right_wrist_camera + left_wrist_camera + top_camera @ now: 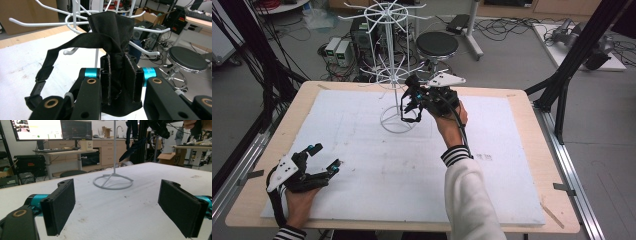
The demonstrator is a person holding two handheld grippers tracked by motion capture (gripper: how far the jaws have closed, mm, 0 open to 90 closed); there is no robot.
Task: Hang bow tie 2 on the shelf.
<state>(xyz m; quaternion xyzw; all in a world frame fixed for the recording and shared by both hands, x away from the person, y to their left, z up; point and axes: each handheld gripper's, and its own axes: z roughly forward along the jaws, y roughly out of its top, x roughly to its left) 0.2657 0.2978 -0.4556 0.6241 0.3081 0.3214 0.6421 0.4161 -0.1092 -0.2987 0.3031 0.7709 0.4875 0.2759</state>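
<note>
Right claw (414, 100), raised above the worktop (522, 165) close beside the white wire rack (393, 70): its jaws are closed on a bunched black fabric piece (113, 32), pinched between the two pads (106, 77). In the right gripper view the fabric rises from the jaws to the rack's lower ring of hooks, and a black strap (53, 58) ending in a plastic buckle (37, 87) droops from it toward the white sheet (362, 170). The rack's curved prongs spread on all sides of the claw, leaving little free room there; its pole and round wire base (396, 121) stand just in front of the claw.

Left claw (323, 156), resting low at the near left corner of the sheet, well apart from the rack: jaws wide open, nothing between them. The left gripper view shows flat black textured pads (60, 206) and bare, slightly soiled sheet stretching unobstructed to the rack's base (113, 182).

The sheet is matt white; a wooden border of the worktop frames it. Beyond the far edge, behind the rack, stand a black round stool (437, 44), cables and computer cases on the floor.
</note>
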